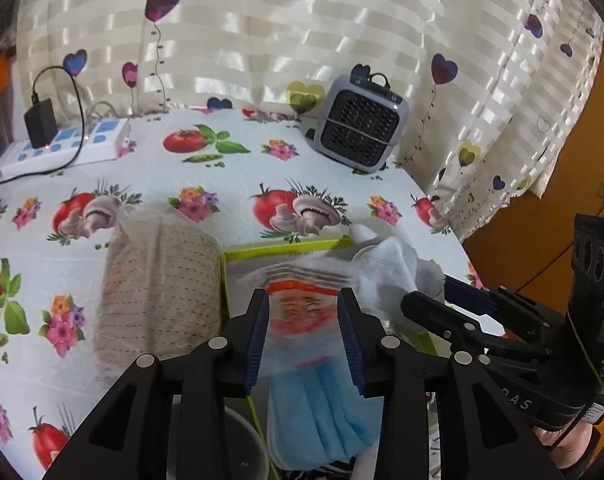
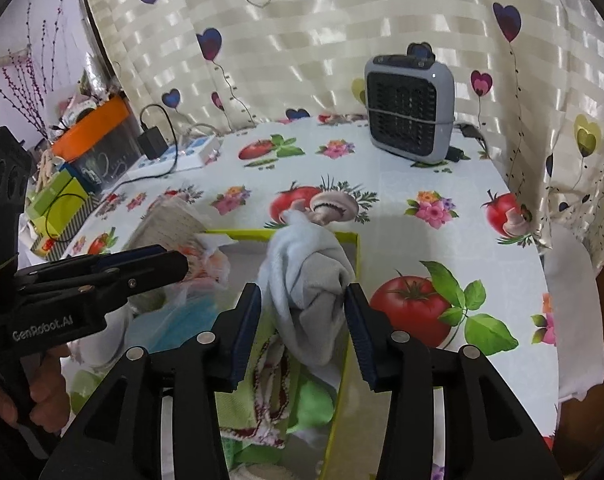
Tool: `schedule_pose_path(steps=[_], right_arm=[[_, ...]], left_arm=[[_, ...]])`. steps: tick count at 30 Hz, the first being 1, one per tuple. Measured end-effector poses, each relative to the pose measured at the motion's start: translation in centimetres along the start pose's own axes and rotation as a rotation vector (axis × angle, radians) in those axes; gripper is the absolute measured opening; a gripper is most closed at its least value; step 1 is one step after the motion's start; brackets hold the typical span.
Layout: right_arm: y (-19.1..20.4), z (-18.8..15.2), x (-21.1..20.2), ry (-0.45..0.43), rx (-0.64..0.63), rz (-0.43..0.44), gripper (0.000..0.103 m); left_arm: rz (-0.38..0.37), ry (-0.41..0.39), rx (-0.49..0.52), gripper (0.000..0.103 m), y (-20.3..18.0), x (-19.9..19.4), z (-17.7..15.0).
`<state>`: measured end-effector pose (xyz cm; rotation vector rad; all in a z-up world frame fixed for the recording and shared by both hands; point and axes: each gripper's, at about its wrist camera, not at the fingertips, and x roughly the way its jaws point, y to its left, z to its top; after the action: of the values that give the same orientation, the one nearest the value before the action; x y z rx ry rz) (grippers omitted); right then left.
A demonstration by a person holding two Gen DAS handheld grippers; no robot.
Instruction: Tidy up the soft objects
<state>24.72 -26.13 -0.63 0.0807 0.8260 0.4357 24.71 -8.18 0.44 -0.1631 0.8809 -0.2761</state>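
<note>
My left gripper [image 1: 305, 300] is shut on a clear plastic pack of blue face masks [image 1: 313, 368] with an orange printed top, held over a box with a lime-green rim [image 1: 282, 247]. My right gripper [image 2: 303, 294] is shut on a white and grey sock [image 2: 309, 276], held over the same box [image 2: 351, 240]; the sock also shows in the left wrist view [image 1: 389, 272]. The right gripper shows in the left wrist view [image 1: 429, 300], and the left gripper in the right wrist view [image 2: 174, 264]. Green, white and red-patterned cloths [image 2: 278, 384] lie in the box.
A beige dotted folded cloth [image 1: 162, 292] lies left of the box on the vegetable-print tablecloth [image 1: 222, 184]. A grey fan heater [image 1: 361, 124] stands at the back, a power strip with charger [image 1: 62, 144] at the back left. Curtains hang behind; the table's right edge [image 2: 541, 264] is near.
</note>
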Motion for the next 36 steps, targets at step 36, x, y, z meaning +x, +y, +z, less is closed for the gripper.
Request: schedule_pose_path(steps=[36], right_arm=[[9.4,-10.2,-12.6,-0.077,-0.106,-0.026,0.045]], left_arm=[[0.093,-0.125,0.116,0.035,-4.4,-14.1,-11.7]])
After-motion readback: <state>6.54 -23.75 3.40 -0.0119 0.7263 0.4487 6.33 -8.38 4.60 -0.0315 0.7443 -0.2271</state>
